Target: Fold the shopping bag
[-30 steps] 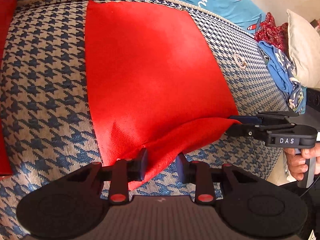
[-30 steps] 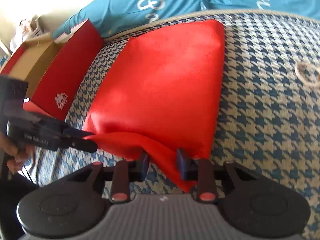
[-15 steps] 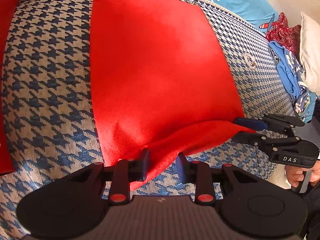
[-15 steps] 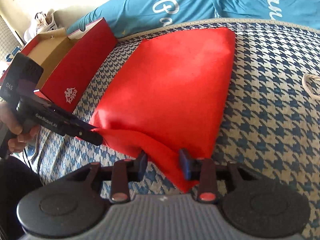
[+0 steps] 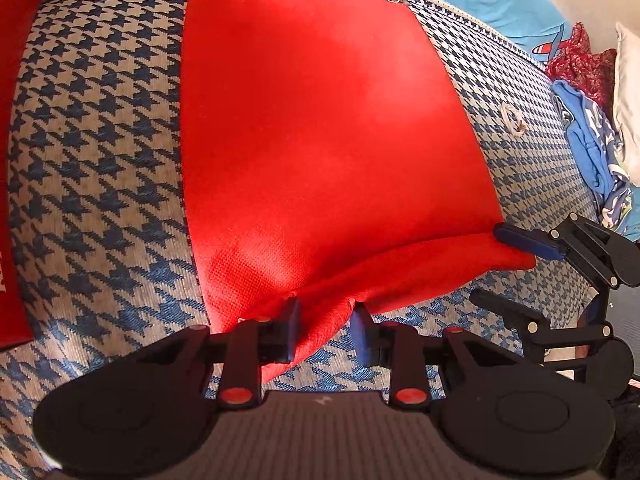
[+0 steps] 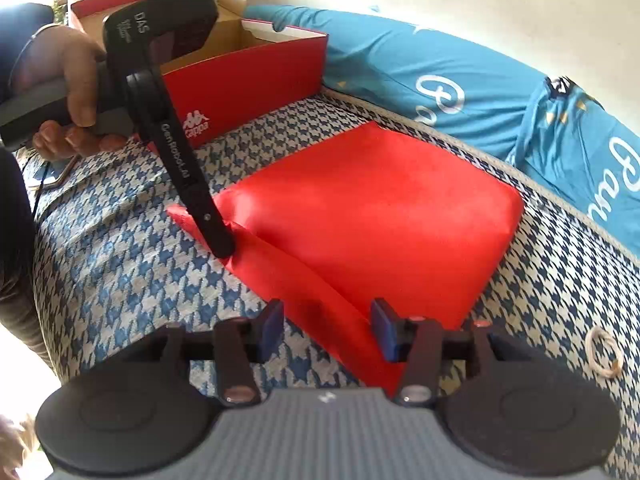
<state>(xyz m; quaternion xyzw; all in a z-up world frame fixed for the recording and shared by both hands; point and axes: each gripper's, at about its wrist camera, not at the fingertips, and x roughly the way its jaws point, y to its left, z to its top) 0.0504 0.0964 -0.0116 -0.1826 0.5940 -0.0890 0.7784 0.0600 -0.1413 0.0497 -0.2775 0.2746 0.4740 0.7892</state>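
Observation:
The red shopping bag (image 5: pixel 320 128) lies flat on a blue-and-white houndstooth mattress (image 5: pixel 100 152), its near edge lifted into a loose fold. My left gripper (image 5: pixel 325 330) is shut on that edge near the bag's left corner. The right wrist view shows the left gripper (image 6: pixel 218 240) too, pinching the red shopping bag (image 6: pixel 380 208), with a hand (image 6: pixel 68 92) on its handle. My right gripper (image 6: pixel 328 330) has its jaws opening. The bag's right corner lies between them, and the pads stand clear of the cloth. In the left wrist view the right gripper (image 5: pixel 516 268) straddles that corner.
A red open shoebox (image 6: pixel 248 76) stands at the mattress's far left. Blue printed cloth (image 6: pixel 480 92) runs along the far edge. A pale rubber band (image 6: pixel 604 354) lies on the mattress right of the bag. Piled clothes (image 5: pixel 592 152) and a pillow sit at the right.
My right gripper has rolled and its jaws have spread, letting go of the bag's corner, which now lies loose between them. The left gripper keeps its hold and has barely moved.

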